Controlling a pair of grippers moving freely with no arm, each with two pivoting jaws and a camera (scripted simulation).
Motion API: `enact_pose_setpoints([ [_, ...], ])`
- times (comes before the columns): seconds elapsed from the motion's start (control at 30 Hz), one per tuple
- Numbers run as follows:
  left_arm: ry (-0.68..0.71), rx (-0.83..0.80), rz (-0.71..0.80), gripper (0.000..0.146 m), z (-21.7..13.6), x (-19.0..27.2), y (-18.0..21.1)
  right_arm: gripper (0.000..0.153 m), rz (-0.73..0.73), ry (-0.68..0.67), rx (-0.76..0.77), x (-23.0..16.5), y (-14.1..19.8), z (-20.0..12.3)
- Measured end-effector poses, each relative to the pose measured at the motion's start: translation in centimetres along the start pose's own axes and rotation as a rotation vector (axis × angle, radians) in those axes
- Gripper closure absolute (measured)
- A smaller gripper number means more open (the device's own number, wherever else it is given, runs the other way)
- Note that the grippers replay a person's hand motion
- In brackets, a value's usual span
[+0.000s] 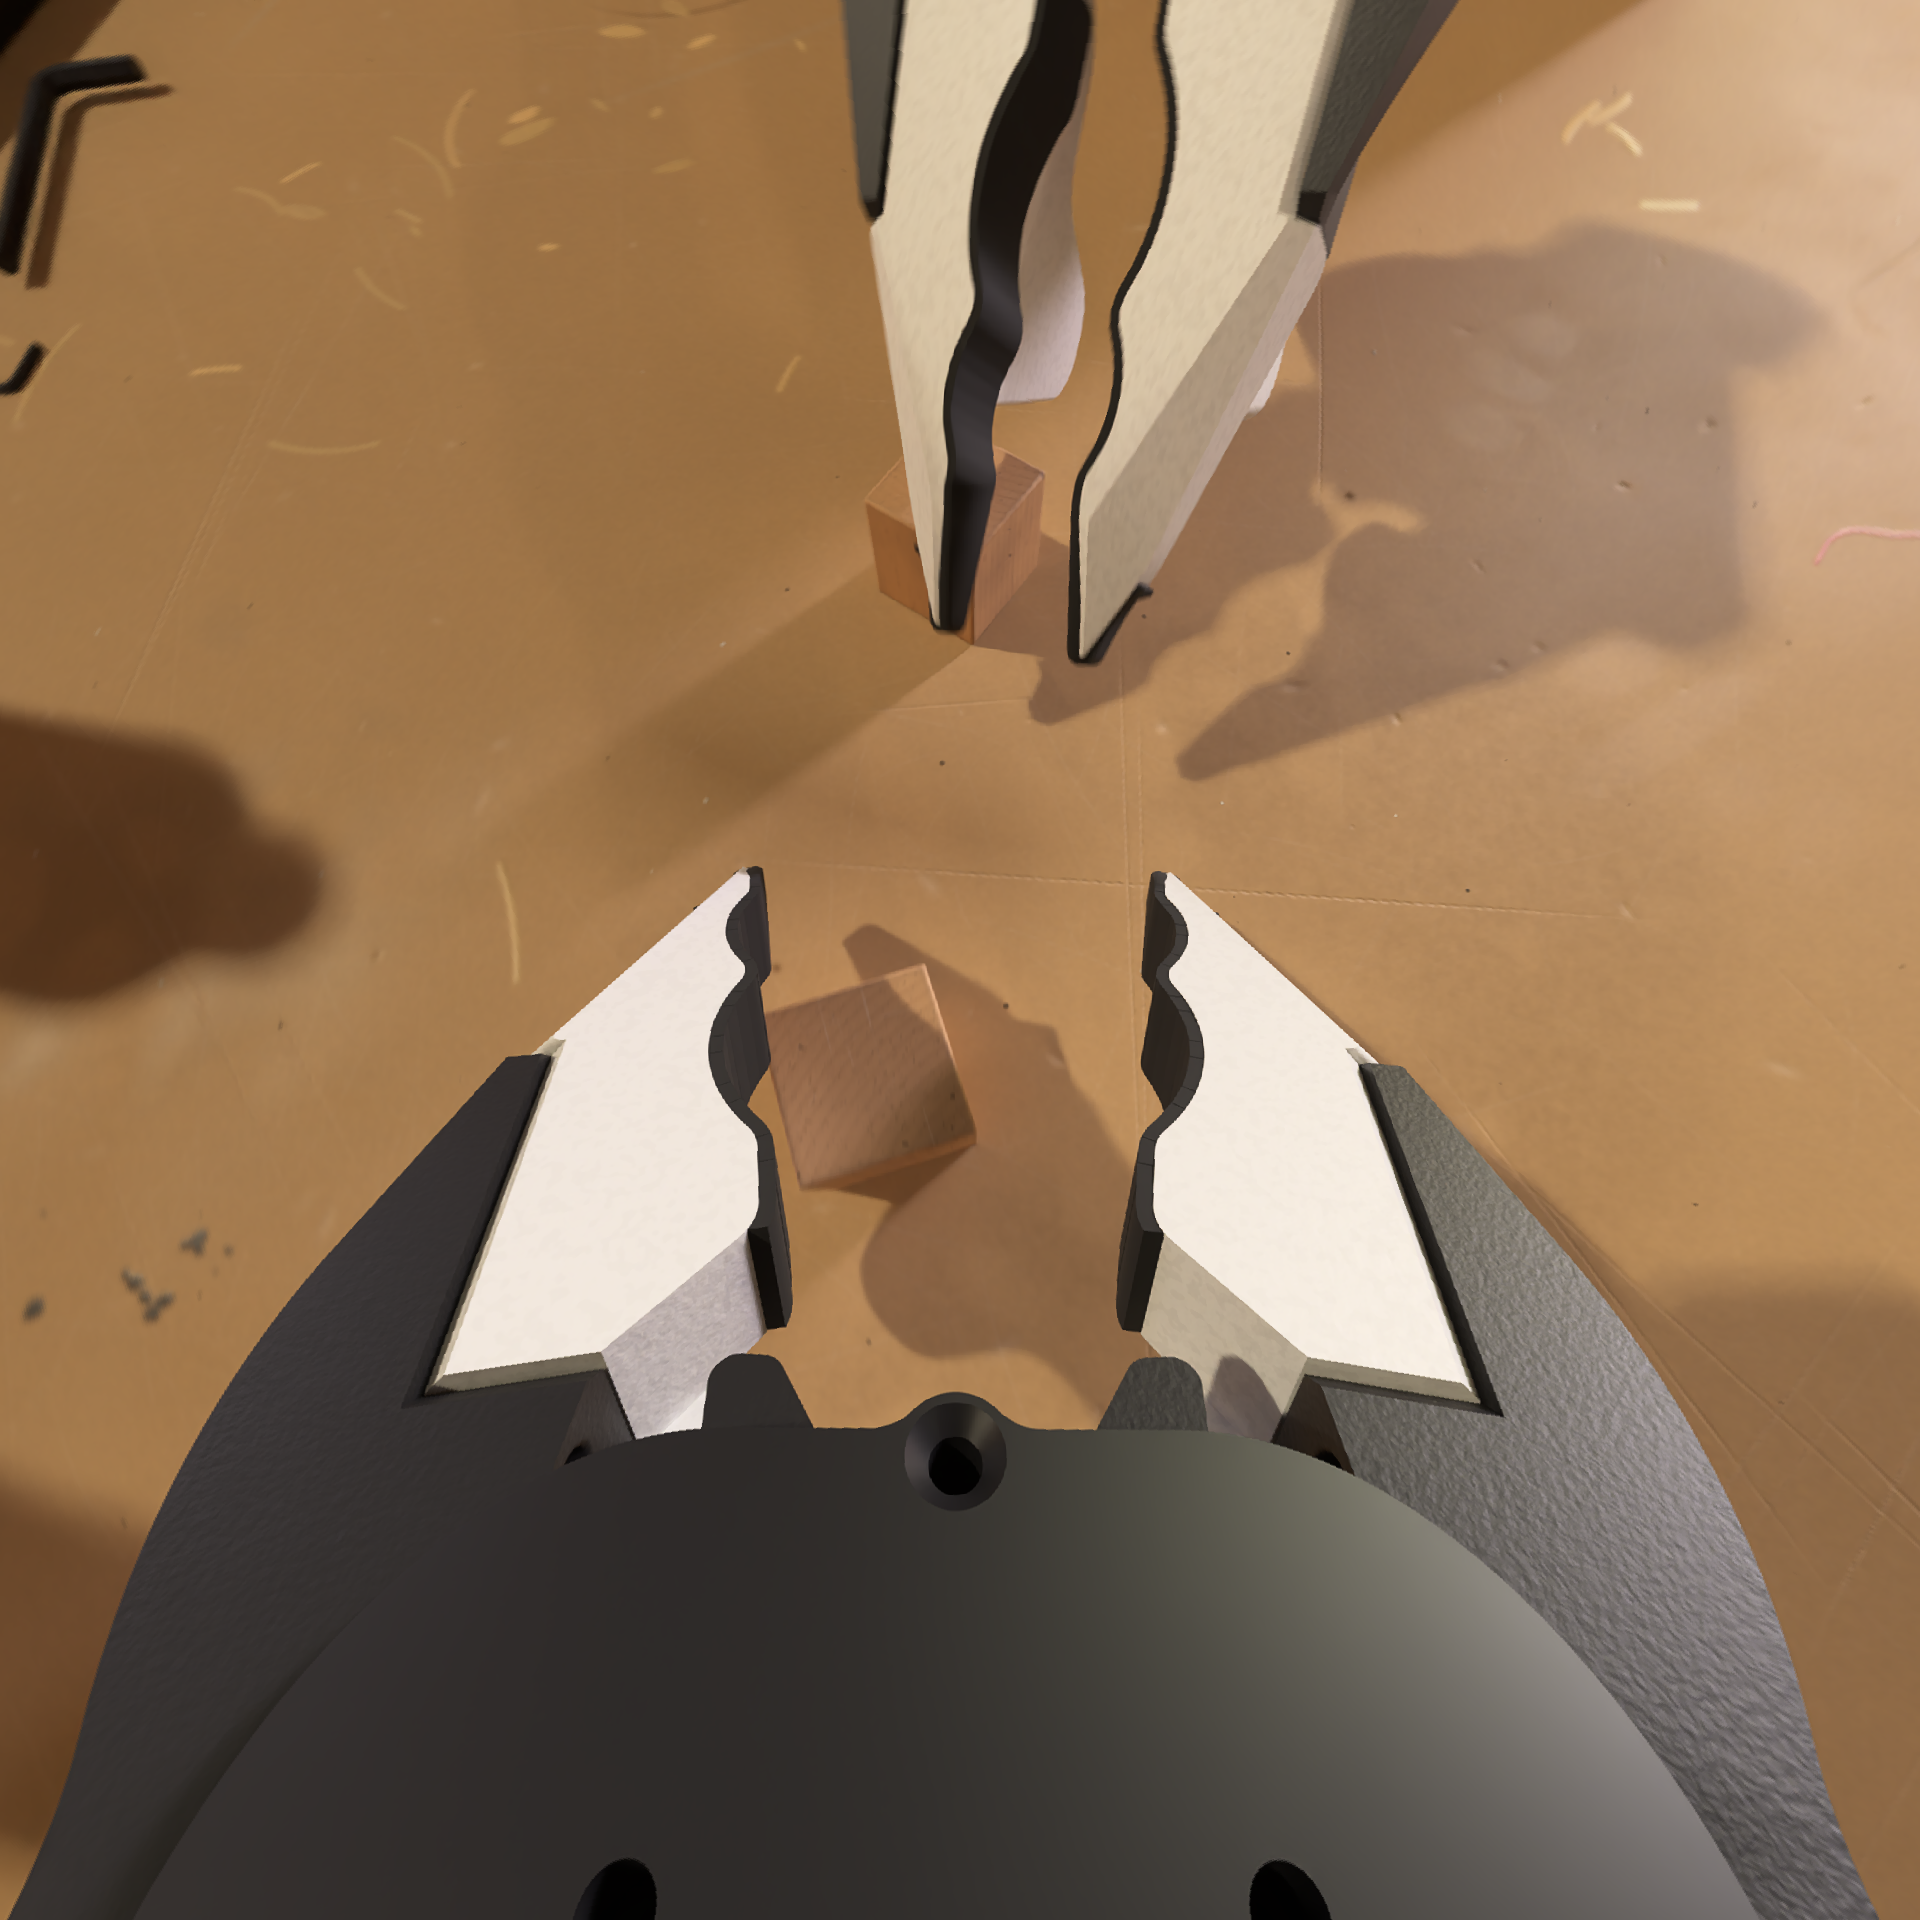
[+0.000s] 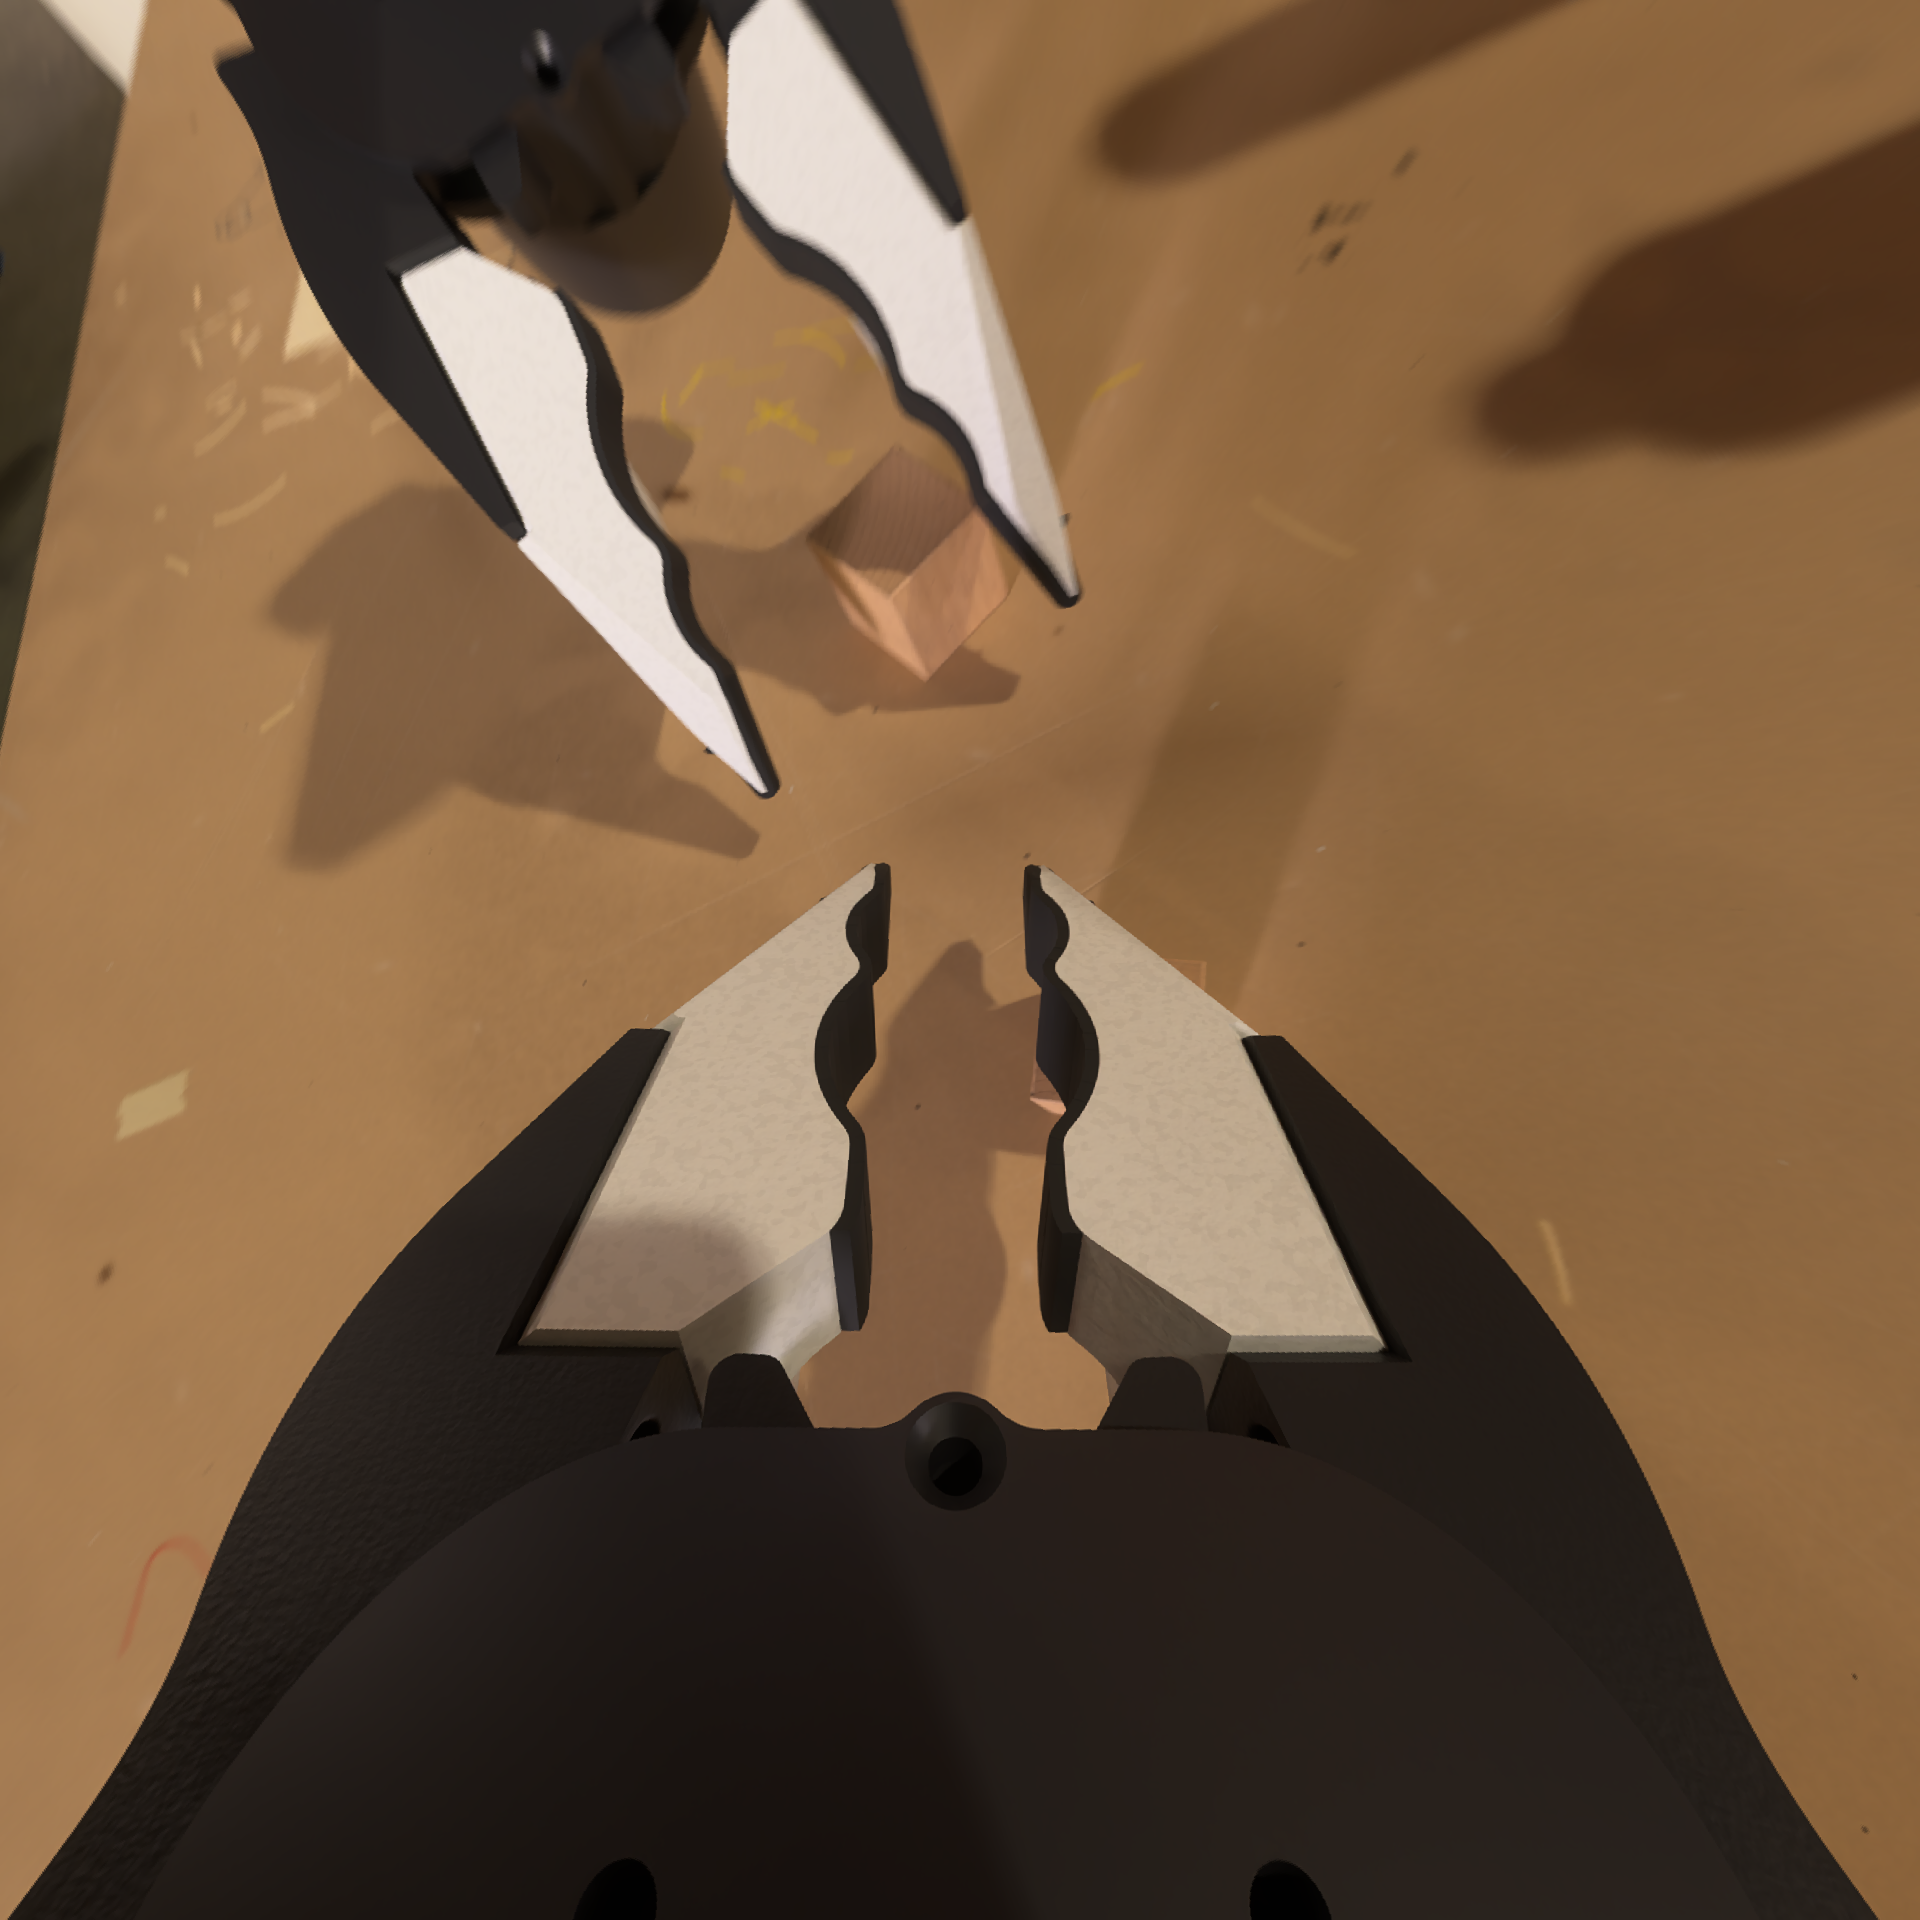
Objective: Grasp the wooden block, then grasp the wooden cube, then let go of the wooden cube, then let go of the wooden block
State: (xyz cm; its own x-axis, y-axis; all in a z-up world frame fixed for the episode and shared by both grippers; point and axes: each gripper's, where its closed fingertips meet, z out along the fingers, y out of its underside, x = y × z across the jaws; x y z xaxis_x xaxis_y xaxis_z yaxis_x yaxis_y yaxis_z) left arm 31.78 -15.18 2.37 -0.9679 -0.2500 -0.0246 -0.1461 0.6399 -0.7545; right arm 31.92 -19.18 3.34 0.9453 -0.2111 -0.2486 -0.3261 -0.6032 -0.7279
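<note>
A wooden block [image 1: 873, 1081] lies flat on the brown board between the fingers of my left gripper [image 1: 956, 878], nearer its left finger; the jaws stand wide apart and hold nothing. In the right wrist view the block [image 2: 914, 582] sits between the left gripper's [image 2: 914, 694] spread fingers. A wooden cube [image 1: 1013, 520] stands farther off, mostly behind one finger of my right gripper [image 1: 1018, 639], not between the pads. In the right wrist view my right gripper [image 2: 956, 868] has a narrow gap and is empty; only a sliver of the cube [image 2: 1044, 1091] shows beside its right finger.
A black L-shaped bar [image 1: 62, 135] lies at the far left in the left wrist view. Wood shavings and a scrap of tape [image 2: 151, 1101] are scattered on the board. The board's edge [image 2: 94, 260] runs along the upper left of the right wrist view.
</note>
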Motion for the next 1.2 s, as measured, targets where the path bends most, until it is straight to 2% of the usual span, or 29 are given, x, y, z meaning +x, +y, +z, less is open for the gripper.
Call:
enact_pose_setpoints([
  [0.07, -0.024, 0.024, -0.043, 0.073, -0.7, -0.2, 0.3, 0.124, -0.020, 0.055, 0.105, 0.5, -0.7, -0.6],
  [0.17, -0.065, 0.045, -0.096, 0.072, -1.8, -0.1, 0.9, 0.119, -0.113, 0.108, 0.180, 0.4, -1.1, -0.9],
  [0.23, -0.079, 0.051, -0.138, 0.066, -2.7, 0.1, 1.6, 0.112, -0.152, 0.091, 0.171, 0.0, -1.0, -0.8],
  [0.33, -0.145, 0.014, -0.175, 0.060, -3.9, -0.1, 3.4, 0.093, -0.162, 0.092, 0.154, 0.0, -0.8, -0.5],
  [0.4, -0.187, -0.012, -0.184, 0.060, -4.4, -0.3, 4.5, 0.081, -0.156, 0.098, 0.120, 0.3, -0.5, -0.1],
  [0.47, -0.216, -0.023, -0.177, 0.068, -4.6, -0.4, 4.9, 0.076, -0.164, 0.126, 0.074, 0.6, 0.0, 0.3],
  [0.6, -0.195, -0.045, -0.143, 0.087, -4.0, -0.2, 4.8, 0.077, -0.221, 0.161, 0.044, 0.5, 0.3, 0.7],
  [0.7, -0.177, -0.046, -0.136, 0.089, -3.2, -0.2, 4.1, 0.083, -0.241, 0.213, 0.016, 1.1, 0.8, 0.6],
  [0.8, -0.222, -0.065, -0.151, 0.091, -2.4, -1.0, 3.8, 0.087, -0.224, 0.314, -0.010, 2.5, 1.4, -0.1],
  [0.9, -0.257, -0.068, -0.156, 0.092, -2.0, -1.4, 3.4, 0.091, -0.198, 0.326, 0.023, 2.9, 1.4, -0.8],
  [1.2, -0.256, -0.069, -0.171, 0.100, -1.7, -1.7, 3.3, 0.089, -0.203, 0.363, -0.008, 3.4, 1.6, -0.5],
])
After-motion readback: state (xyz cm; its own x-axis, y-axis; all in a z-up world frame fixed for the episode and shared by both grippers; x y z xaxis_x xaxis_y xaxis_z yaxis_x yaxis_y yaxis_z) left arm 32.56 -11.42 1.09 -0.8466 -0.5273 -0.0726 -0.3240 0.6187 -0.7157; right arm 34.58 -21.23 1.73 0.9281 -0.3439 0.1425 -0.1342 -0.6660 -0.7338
